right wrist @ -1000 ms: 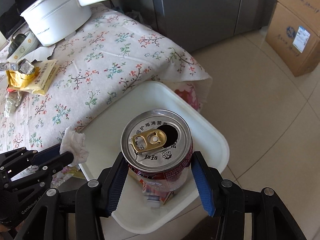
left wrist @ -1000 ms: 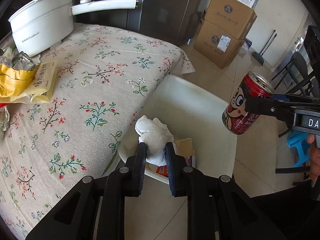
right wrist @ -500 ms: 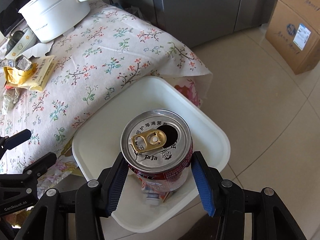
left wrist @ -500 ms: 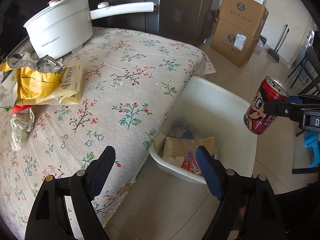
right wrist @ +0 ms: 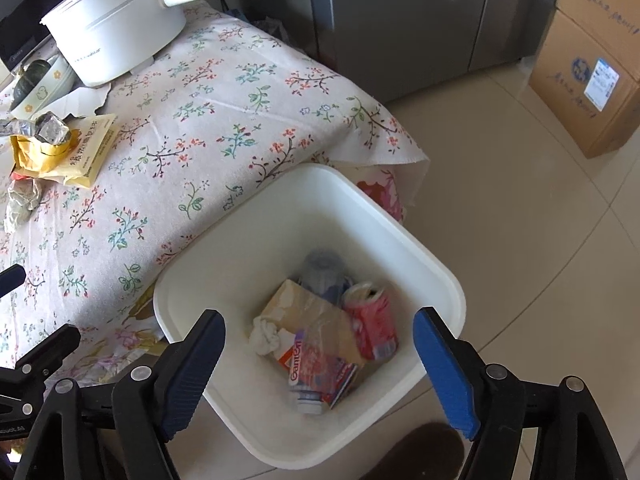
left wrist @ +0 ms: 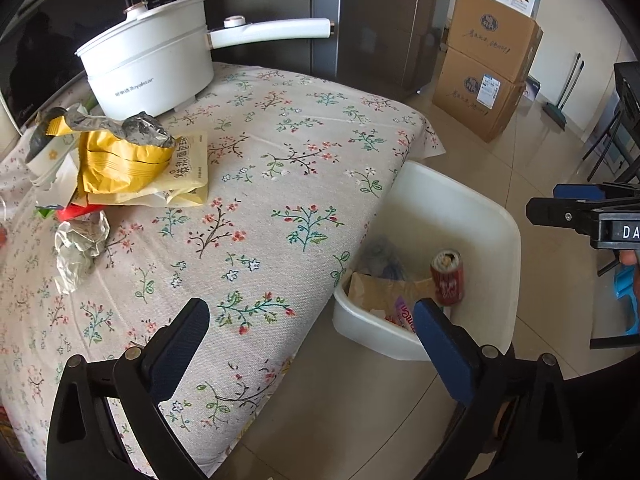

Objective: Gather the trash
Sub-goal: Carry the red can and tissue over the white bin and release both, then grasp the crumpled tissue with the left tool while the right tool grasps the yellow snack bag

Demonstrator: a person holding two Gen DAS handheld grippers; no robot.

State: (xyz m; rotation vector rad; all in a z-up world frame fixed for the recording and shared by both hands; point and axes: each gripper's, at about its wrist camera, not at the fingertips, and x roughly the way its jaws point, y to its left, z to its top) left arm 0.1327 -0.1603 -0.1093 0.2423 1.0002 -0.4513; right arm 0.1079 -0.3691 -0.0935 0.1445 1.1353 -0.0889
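Here, pale floor tiles [right wrist: 500, 184] are spreading past a grey fridge [right wrist: 400, 20] and stacked cardboard boxes [left wrist: 488, 72]. A floral tablecloth [left wrist: 260, 184] is carrying a white pot [left wrist: 148, 68] and yellow wrappers [left wrist: 120, 164]. The white bin [right wrist: 440, 276] beside it is holding a red can [right wrist: 372, 326], lying tilted among litter. Left gripper [left wrist: 312, 344] and right gripper [right wrist: 318, 364] are both gaping wide, empty.

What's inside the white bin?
In the bin: a red can, a tissue wad, brown paper, a pink wrapper, something bluish. Anything beneath them is covered.
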